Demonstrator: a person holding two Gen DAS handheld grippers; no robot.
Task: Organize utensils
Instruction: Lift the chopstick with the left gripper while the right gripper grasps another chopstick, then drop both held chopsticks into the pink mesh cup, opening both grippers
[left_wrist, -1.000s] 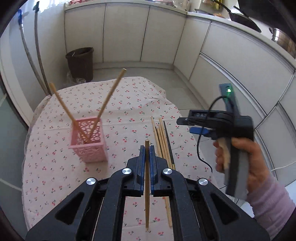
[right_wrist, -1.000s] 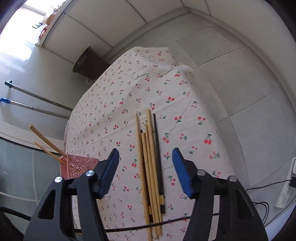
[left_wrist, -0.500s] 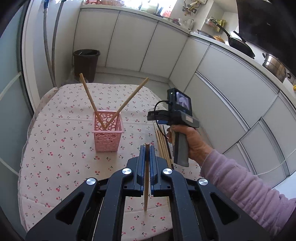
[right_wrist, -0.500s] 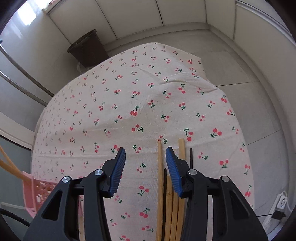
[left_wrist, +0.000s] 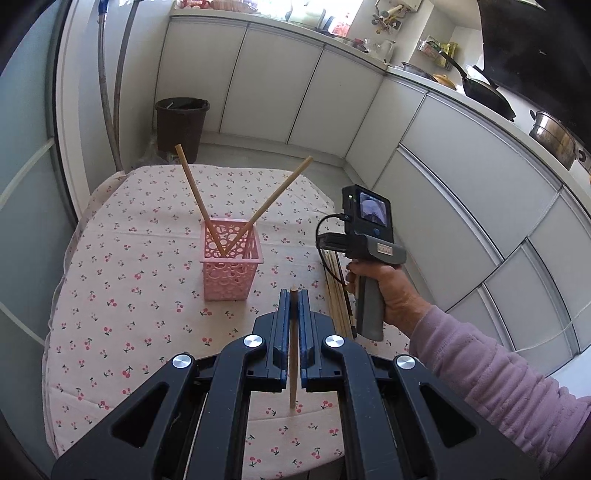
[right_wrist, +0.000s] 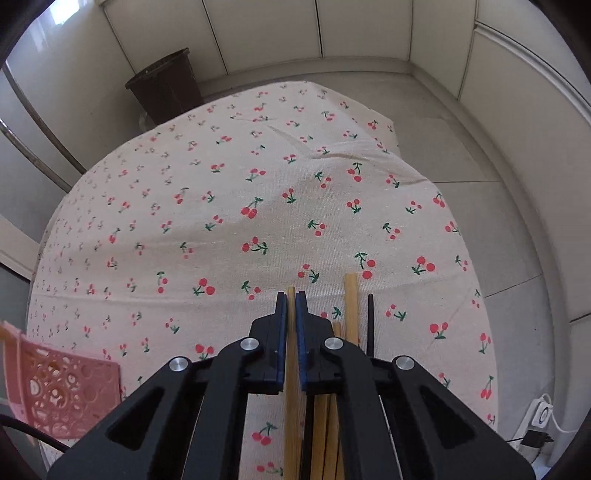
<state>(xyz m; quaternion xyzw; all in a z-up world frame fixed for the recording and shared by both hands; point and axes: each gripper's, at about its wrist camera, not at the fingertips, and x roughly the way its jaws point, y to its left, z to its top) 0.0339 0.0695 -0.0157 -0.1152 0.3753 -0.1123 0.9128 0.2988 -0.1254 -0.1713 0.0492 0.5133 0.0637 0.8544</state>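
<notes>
A pink perforated basket (left_wrist: 231, 267) stands on the cherry-print tablecloth (left_wrist: 147, 280) with two wooden chopsticks (left_wrist: 194, 197) leaning out of it in a V. My left gripper (left_wrist: 293, 295) is shut on one wooden chopstick (left_wrist: 293, 354), held upright in front of the basket. My right gripper (right_wrist: 290, 297) is shut on a wooden chopstick (right_wrist: 291, 398) lying on the cloth, at the left of a row of chopsticks (right_wrist: 351, 306) that includes a black one (right_wrist: 370, 321). The basket's corner shows in the right wrist view (right_wrist: 62, 391).
A dark bin (left_wrist: 181, 123) stands on the floor beyond the table's far edge. White cabinets (left_wrist: 461, 166) run along the back and right. Two mop handles (left_wrist: 110, 81) lean at the left. A power strip (right_wrist: 543, 413) lies on the floor at the right.
My right gripper has come down over the chopstick row and closed on the leftmost wooden one. My left gripper has drawn back and risen a little, still holding its chopstick.
</notes>
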